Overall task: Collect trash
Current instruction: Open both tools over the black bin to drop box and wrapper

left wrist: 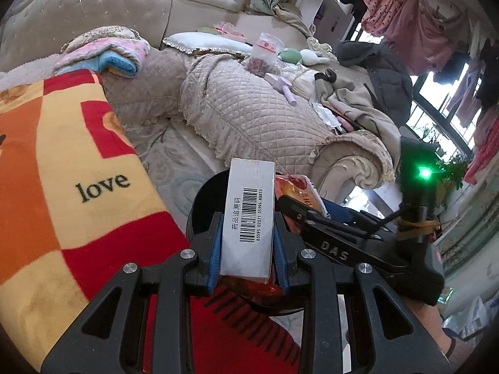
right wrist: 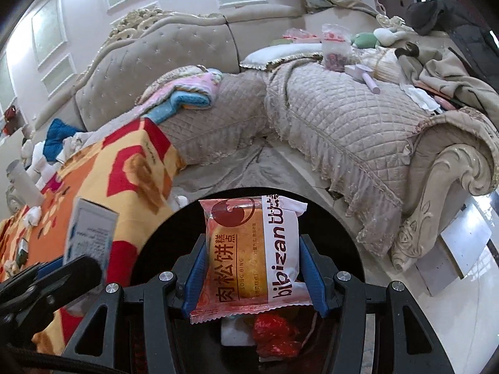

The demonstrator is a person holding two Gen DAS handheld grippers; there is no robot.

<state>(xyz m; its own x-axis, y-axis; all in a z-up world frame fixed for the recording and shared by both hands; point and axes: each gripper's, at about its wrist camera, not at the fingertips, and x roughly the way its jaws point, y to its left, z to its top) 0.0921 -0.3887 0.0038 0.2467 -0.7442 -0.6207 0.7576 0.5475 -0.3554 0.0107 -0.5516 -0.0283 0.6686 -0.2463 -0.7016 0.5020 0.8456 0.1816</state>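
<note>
Closest in, the left gripper [left wrist: 248, 243] has its jaws clamped on the long sides of a small white carton [left wrist: 248, 218] printed with a barcode, held above the black bin [left wrist: 202, 199]. It looks like light, stiff cardboard, probably empty, so it may crush if squeezed harder; the narrow side walls already held seem the right place. The right gripper [right wrist: 252, 268] has its jaws pressed in on both edges of a sealed snack packet [right wrist: 252, 255], which hangs over the same black bin [right wrist: 336, 227]. This packet is glossy film, soft and likely slippery, with a cake inside that may squash; a grip across the padded middle looks safer than on the crimped ends. Red crumpled wrapper [right wrist: 274, 333] and a white scrap already lie in the bin. Beside it is an orange-and-red blanket [left wrist: 62, 187], and beyond that the quilted sofa [right wrist: 343, 118] strewn with clothes.
</note>
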